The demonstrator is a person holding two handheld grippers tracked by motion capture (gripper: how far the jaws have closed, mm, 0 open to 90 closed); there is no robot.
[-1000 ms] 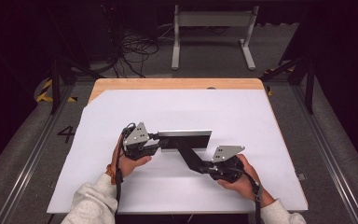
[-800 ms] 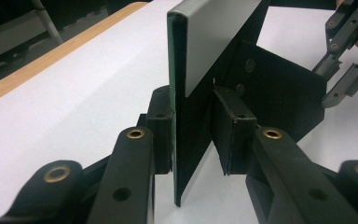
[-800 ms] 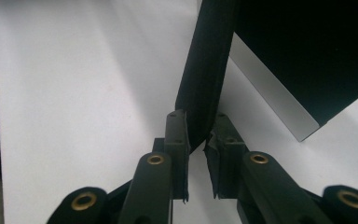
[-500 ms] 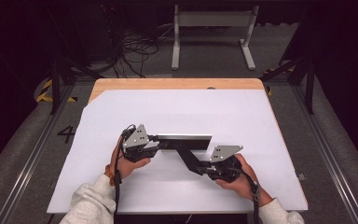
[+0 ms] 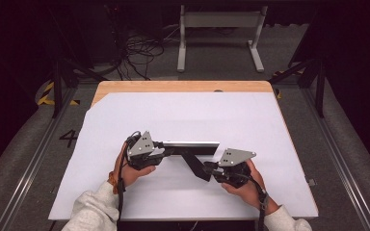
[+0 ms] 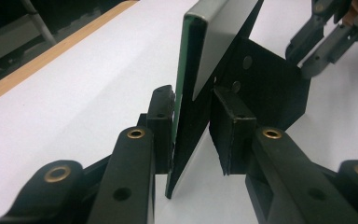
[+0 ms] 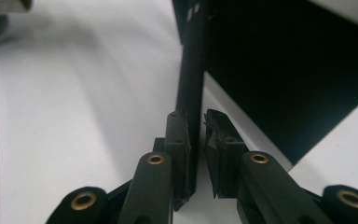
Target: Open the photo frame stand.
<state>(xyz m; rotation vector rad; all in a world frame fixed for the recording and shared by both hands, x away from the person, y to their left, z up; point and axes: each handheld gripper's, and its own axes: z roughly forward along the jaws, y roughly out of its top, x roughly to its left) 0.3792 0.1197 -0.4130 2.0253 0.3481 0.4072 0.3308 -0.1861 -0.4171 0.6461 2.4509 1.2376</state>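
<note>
- Since the earlier frames almost nothing has shifted: both hands, both grippers and the panel (image 5: pixel 192 144) sit where they were on the white sheet (image 5: pixel 183 110).
- The panel stands upright on its long edge in the near half of the sheet. It is about midway between the left and right edges and runs parallel to the near edge.
- A black flap (image 5: pixel 195 163) comes off the panel's near face and slants toward the near right corner of the sheet.
- The left gripper (image 5: pixel 166 150) is at the panel's left end. In the left gripper view its pads (image 6: pixel 163 116) are closed on the panel (image 6: pixel 223 42), one on each face, so it grips that end.
- The right gripper (image 5: pixel 207 166) meets the outer end of the flap.
- In the right gripper view the flap (image 7: pixel 191 84) stands edge-on between the jaws. One pad (image 7: pixel 177 140) lies against it and the other is just beside it. I cannot tell whether that second pad presses.
- The wooden tabletop (image 5: pixel 173 86) shows as a strip beyond the sheet's far edge.
</note>
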